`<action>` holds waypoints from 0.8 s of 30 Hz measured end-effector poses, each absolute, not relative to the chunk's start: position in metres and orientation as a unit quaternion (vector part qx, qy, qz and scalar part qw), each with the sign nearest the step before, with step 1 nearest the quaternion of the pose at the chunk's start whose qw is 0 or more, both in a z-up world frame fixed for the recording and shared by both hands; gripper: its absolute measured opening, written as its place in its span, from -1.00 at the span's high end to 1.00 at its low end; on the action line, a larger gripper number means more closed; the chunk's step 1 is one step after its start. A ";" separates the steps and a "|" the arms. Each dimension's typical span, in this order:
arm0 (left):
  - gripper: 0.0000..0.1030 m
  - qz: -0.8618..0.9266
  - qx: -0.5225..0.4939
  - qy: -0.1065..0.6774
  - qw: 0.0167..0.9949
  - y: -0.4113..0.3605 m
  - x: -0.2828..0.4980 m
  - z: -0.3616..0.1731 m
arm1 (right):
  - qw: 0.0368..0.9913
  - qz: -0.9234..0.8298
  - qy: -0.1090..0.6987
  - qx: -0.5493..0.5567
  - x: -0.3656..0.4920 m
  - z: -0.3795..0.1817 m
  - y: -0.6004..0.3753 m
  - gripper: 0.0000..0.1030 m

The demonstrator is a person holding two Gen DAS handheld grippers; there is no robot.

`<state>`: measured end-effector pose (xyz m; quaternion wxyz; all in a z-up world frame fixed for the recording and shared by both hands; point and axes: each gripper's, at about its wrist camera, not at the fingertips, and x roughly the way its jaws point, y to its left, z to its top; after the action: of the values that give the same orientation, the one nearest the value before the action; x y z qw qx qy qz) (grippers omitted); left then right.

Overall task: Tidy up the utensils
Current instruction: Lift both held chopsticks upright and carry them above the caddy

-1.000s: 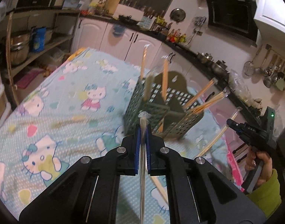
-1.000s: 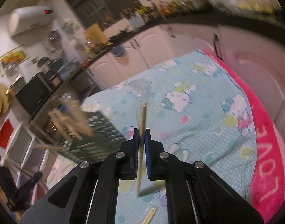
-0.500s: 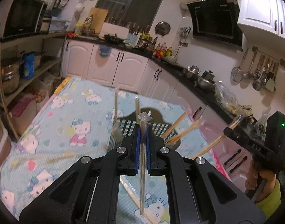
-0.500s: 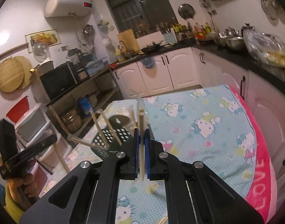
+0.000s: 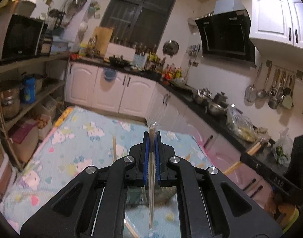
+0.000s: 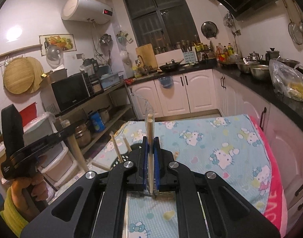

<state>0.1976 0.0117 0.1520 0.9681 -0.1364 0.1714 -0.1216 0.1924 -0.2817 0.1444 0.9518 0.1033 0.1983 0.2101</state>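
Observation:
My left gripper (image 5: 151, 138) is shut on a pair of chopsticks in a clear plastic sleeve (image 5: 151, 170), held upright high above the table. My right gripper (image 6: 151, 144) is shut on another sleeved chopstick pair (image 6: 150, 130), also upright. The dark green utensil basket (image 6: 122, 159) is mostly hidden below the right gripper; chopsticks (image 6: 115, 148) stick up from it. In the left wrist view one basket chopstick (image 5: 114, 148) shows above the gripper body. The left gripper also shows in the right wrist view (image 6: 30, 148), and the right gripper's chopstick (image 5: 252, 148) in the left wrist view.
The table wears a blue Hello Kitty cloth (image 6: 221, 138) with a pink edge (image 6: 270, 178). A loose chopstick (image 5: 131, 230) lies on the cloth below the left gripper. White cabinets (image 5: 111, 91), a shelf with pots (image 5: 12, 103) and a black counter (image 5: 221, 115) surround the table.
Both grippers have risen and tilted up with their chopsticks. The basket has dropped from the middle of both views to under the gripper bodies.

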 end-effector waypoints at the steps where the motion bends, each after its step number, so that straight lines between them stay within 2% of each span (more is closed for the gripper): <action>1: 0.97 -0.120 -0.137 0.164 0.970 0.012 0.201 0.157 | 0.952 0.211 0.196 0.104 0.193 0.146 -0.281 0.89; 15: 0.97 -0.059 -0.127 0.080 0.987 0.008 0.231 0.180 | 0.958 0.215 0.166 0.095 0.214 0.159 -0.258 0.89; 24: 0.97 -0.036 -0.121 0.081 0.989 0.004 0.250 0.159 | 0.963 0.207 0.157 0.072 0.229 0.145 -0.235 0.89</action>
<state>0.2503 0.0039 0.1587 0.9887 -0.1208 0.0808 -0.0360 0.2288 -0.2349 0.1452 0.9631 0.0720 0.1568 0.2065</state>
